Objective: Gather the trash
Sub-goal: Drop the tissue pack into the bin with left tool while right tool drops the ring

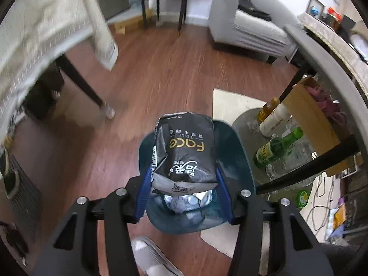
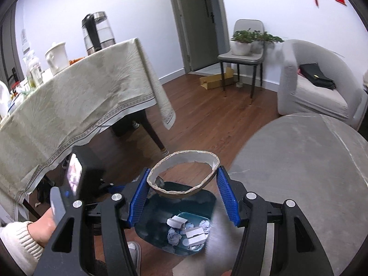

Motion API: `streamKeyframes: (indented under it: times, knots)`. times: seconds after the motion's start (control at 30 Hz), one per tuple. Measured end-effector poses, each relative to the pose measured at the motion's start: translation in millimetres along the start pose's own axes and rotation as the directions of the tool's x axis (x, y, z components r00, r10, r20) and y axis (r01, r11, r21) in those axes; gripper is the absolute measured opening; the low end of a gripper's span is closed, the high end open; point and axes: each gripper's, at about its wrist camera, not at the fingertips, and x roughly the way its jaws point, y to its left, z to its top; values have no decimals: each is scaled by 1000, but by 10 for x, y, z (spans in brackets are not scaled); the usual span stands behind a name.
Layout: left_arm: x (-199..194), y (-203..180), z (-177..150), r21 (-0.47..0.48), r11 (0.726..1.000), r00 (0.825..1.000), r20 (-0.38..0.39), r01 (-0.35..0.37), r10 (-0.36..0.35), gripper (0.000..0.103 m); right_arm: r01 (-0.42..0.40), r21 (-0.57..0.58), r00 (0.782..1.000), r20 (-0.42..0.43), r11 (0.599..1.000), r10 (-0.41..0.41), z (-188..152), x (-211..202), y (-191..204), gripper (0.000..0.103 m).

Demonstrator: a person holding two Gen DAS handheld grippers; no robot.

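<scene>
Left wrist view: the left gripper (image 1: pixel 184 172) clamps a black tissue pack (image 1: pixel 186 151) marked "Face Tissue" between its blue pads (image 1: pixel 143 195); both pads press the pack's sides. The pack hangs directly above the dark teal trash bin (image 1: pixel 239 156), which sits on the wood floor (image 1: pixel 161 69). Crumpled pale scraps (image 1: pixel 188 201) show inside the bin, under the pack's near end. To the right of the bin, a green glass bottle (image 1: pixel 276 147), a cream bottle (image 1: pixel 273 119) and a clear plastic bottle (image 1: pixel 289 161) lie on a low grey shelf (image 1: pixel 246 119) beneath the round table. A grey slipper (image 1: pixel 154 257) is on the floor just on the near side of the bin.

Right wrist view: the right gripper (image 2: pixel 182 184) holds a flattened cardboard ring (image 2: pixel 184 174), squeezed to an oval between its blue pads (image 2: pixel 226 197); fingers closed on its two ends. The ring is above the bin (image 2: pixel 149 218), over its far rim. Inside the bin lie paper balls (image 2: pixel 174 239) and small folded cards (image 2: pixel 195 235). The round grey table (image 2: pixel 310 172) stands right of the bin; the cloth-covered table (image 2: pixel 80 105) with a kettle (image 2: pixel 97 32) stands left of the bin and farther off. A hand (image 2: pixel 46 227) in a cream sleeve grips a grey handle left of the bin.
</scene>
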Motion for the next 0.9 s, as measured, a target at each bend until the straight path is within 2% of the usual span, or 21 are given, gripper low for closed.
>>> streamKeyframes:
  times: [0.1, 0.13, 0.17, 0.23, 0.37, 0.7, 0.9]
  knots:
    - [108, 72, 0, -9, 1000, 1000, -19, 5, -5, 58, -8, -7, 1000, -11, 1000, 8, 8, 111, 89, 60]
    - [144, 107, -21, -12, 1000, 1000, -26, 0, -1, 62, -9, -9, 1000, -16, 1000, 9, 9, 152, 115, 60]
    - [165, 116, -44, -17, 1000, 999, -32, -4, 4, 72, -8, -13, 1000, -23, 1000, 8, 11, 208, 147, 60]
    - [185, 160, -89, -20, 1000, 999, -34, -8, 8, 76, -8, -14, 999, -34, 1000, 7, 5, 296, 189, 60]
    - [115, 285, -127, -19, 1000, 1000, -19, -14, 13, 76, -6, -27, 998, -57, 1000, 4, -21, 446, 266, 60]
    - [-450, 612, -84, -87, 996, 993, 121, 8, 3, 78, 16, -61, 984, -173, 998, -27, -215, 1018, 458, 59]
    - [-759, 781, -52, -131, 991, 983, 185, 21, 3, 67, 18, -75, 968, -250, 997, -37, -408, 1347, 543, 59]
